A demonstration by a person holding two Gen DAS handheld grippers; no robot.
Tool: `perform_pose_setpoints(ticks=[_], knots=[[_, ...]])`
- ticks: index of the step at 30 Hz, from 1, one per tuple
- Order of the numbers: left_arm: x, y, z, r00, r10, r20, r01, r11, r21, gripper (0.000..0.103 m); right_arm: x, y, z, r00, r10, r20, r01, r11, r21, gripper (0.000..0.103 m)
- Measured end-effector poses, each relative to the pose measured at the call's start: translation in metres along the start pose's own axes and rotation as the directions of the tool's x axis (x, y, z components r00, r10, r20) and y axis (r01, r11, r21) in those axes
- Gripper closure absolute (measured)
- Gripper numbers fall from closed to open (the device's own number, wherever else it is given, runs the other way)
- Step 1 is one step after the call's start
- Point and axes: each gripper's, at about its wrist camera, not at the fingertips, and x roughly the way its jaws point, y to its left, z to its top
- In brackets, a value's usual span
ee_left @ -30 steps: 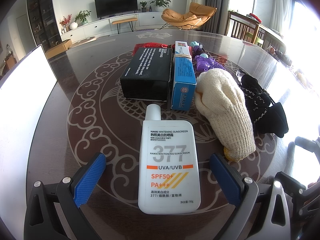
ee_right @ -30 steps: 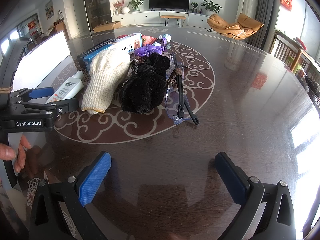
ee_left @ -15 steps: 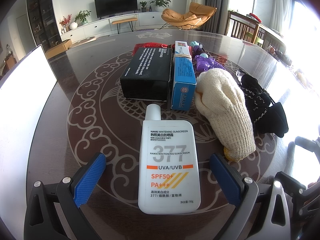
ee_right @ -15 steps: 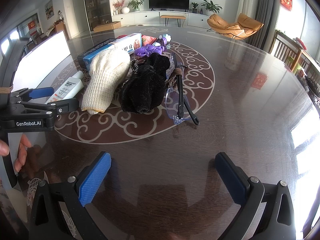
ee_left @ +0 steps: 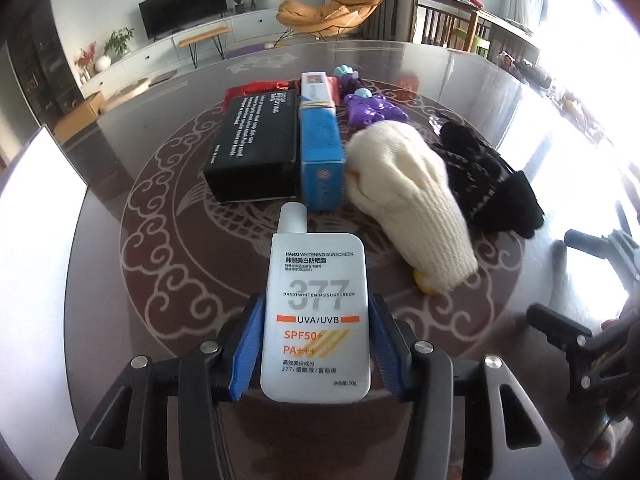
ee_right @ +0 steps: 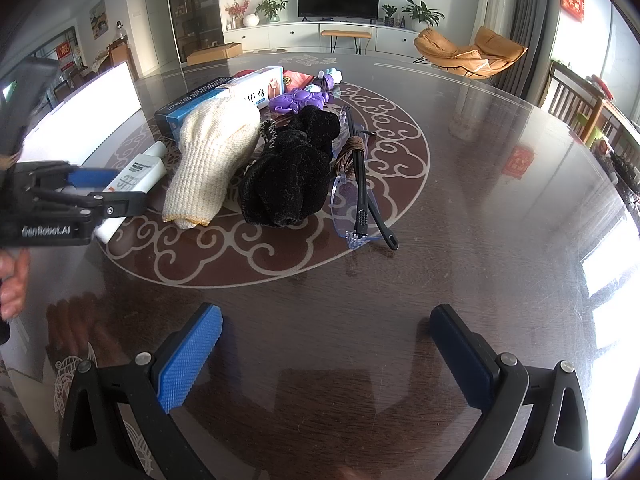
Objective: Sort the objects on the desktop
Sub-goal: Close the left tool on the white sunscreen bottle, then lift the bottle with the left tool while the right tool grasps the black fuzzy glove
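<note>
The left gripper [ee_left: 316, 344] has just been closing and now clamps the white sunscreen bottle [ee_left: 316, 316] by its sides, at the near edge of the table [ee_left: 120, 280], just in front of a blue carton [ee_left: 322, 152]. Picking it up looks like the step in hand; next it needs a clean lift to wherever it belongs. Its label reads "HANXI WHITENING SUNSCREEN", "377", "UVA/UVB", "SPF50+", "PA+++". The right gripper [ee_right: 326, 356] hangs released over bare tabletop.

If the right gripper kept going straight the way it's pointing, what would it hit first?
Probably the bare dark table. The right gripper is open and empty, tilted down at the tabletop, with nothing between its fingers. The safety glasses lie farther on; depth is unclear.
</note>
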Motion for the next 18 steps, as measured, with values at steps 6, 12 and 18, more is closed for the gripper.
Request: perform_pose_setpoints(ticks=[6, 12, 18], knots=[[-0.025, -0.001, -0.026, 0.998, 0.001, 0.062, 0.001, 1.0, -0.03, 0.052, -0.005, -0.012, 0.018, 0.998, 0.064, 0.007, -0.064, 0.996, 0.061, 0.0], [-0.056, 0.005, -0.042, 0.995, -0.013, 0.097, 0.016, 1.0, -0.024, 0.052, 0.004, -0.036, 0.081, 0.996, 0.083, 0.028, -0.086, 0.99, 0.111, 0.006], [-0.071, 0.013, -0.052, 0.993, -0.019, 0.115, 0.027, 0.998, -0.063, 0.052, -0.005, -0.004, 0.1, 0.982, 0.178, 0.06, -0.18, 0.983, 0.036, 0.021]])
